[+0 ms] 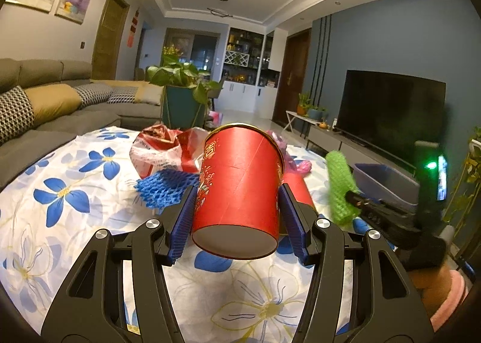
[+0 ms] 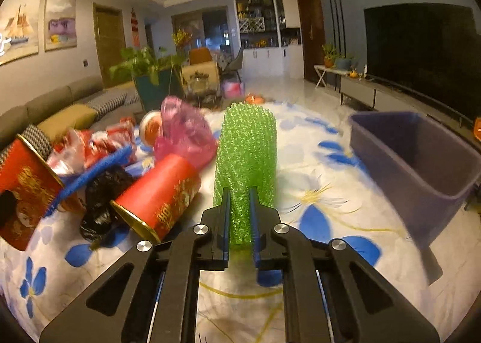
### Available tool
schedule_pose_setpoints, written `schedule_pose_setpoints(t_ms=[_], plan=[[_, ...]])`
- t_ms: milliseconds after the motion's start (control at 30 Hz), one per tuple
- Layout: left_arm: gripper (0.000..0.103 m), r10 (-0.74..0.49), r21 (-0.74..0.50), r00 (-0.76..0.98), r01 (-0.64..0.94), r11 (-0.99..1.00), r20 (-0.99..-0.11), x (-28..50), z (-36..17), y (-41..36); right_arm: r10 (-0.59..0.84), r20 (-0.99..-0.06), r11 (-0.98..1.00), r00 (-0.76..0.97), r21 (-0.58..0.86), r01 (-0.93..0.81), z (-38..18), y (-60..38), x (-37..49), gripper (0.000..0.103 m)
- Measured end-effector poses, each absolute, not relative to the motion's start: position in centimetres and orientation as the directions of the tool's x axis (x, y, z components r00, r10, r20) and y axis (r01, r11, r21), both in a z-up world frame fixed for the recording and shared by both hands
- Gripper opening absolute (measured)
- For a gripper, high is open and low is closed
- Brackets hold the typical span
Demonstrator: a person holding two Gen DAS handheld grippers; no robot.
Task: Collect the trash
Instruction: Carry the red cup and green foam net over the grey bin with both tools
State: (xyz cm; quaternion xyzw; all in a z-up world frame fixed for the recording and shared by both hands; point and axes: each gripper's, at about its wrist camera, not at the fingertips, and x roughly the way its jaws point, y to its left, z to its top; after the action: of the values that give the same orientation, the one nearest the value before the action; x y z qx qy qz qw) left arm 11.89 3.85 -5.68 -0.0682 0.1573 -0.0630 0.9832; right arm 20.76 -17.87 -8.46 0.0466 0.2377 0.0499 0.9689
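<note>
Left wrist view: both my grippers loaded, carry-to-bin step in hand.

My left gripper (image 1: 236, 210) clamps the red paper cup (image 1: 240, 186) across its wall, base toward the lens, lifted off the floral tablecloth (image 1: 60, 192). My right gripper (image 2: 240, 216) pinches the green foam net (image 2: 246, 156) at its lower end, upright. The grey bin (image 2: 421, 168) stands at two o'clock in the right wrist view, apparently empty; a second red cup (image 2: 162, 192), black bag (image 2: 105, 192) and pink bag (image 2: 183, 132) lie at ten o'clock. Next, I judge, each load must travel over the bin rim before the jaws part.
</note>
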Motion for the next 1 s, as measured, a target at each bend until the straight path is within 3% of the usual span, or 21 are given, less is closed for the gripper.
schedule_pose_setpoints(t_ms=[533, 1000], plan=[[0.054, -0.228, -0.126, 0.94, 0.202, 0.971, -0.254, 12.3, -3.2, 0.1, 0.132, -0.319, 0.987, 0.939, 0.126, -0.096, -3.2, -21.0, 15.7, 0.012], [0.054, -0.378, -0.087, 0.904, 0.367, 0.926, -0.202, 15.4, 0.5, -7.4, -0.014, -0.235, 0.995, 0.972, 0.093, 0.036, -0.3, -26.9, 14.1, 0.012]])
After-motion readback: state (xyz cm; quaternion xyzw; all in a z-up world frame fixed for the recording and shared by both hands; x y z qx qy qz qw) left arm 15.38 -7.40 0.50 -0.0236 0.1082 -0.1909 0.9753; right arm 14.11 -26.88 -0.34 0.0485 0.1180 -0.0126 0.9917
